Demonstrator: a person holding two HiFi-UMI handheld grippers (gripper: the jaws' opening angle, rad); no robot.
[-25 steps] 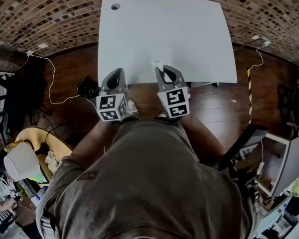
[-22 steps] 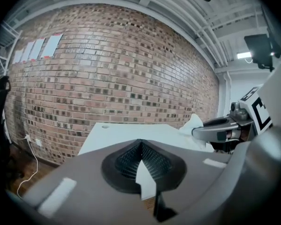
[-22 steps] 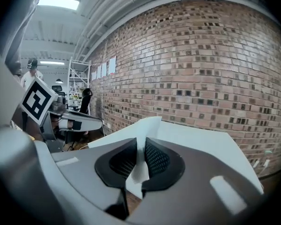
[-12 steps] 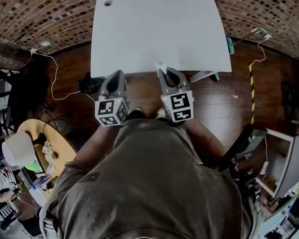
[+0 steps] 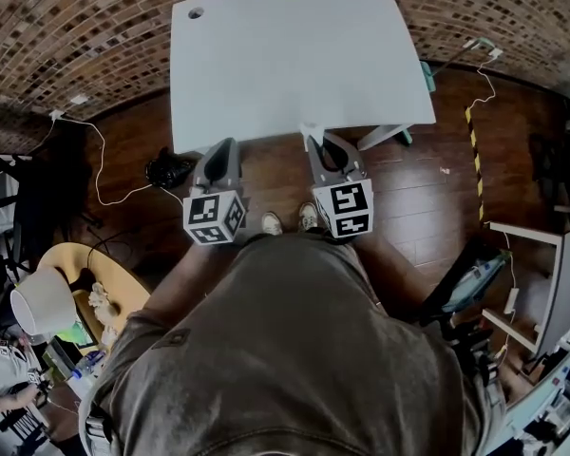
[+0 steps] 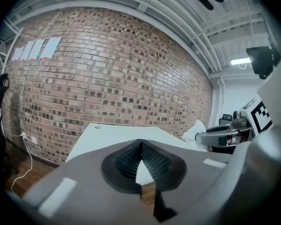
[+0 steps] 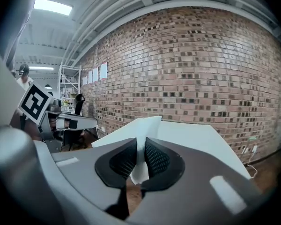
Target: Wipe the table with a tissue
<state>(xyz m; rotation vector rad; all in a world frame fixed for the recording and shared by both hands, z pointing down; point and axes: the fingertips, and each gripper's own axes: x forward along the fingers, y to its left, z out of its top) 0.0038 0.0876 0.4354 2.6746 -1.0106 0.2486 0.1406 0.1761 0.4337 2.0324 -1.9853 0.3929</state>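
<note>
- Right hand-held gripper (image 5: 315,142): pinching the white tissue (image 5: 309,131) between its pads. Now sitting at the near edge of the table (image 5: 285,55), having drifted back over the last second from above the table top.
- Left hand-held gripper (image 5: 220,148): pressed together on nothing, hanging just short of the same near edge.
- Task: wiping judged not under way, with the tissue needing to be carried forward and down onto the table.
- Room: table top lying bare from the near edge to the brick wall (image 5: 95,27), apart from a cable hole (image 5: 196,12) at the table's far left corner. Offering ample sweeping room, with the side edges dropping to the wooden floor (image 5: 133,150).
</note>
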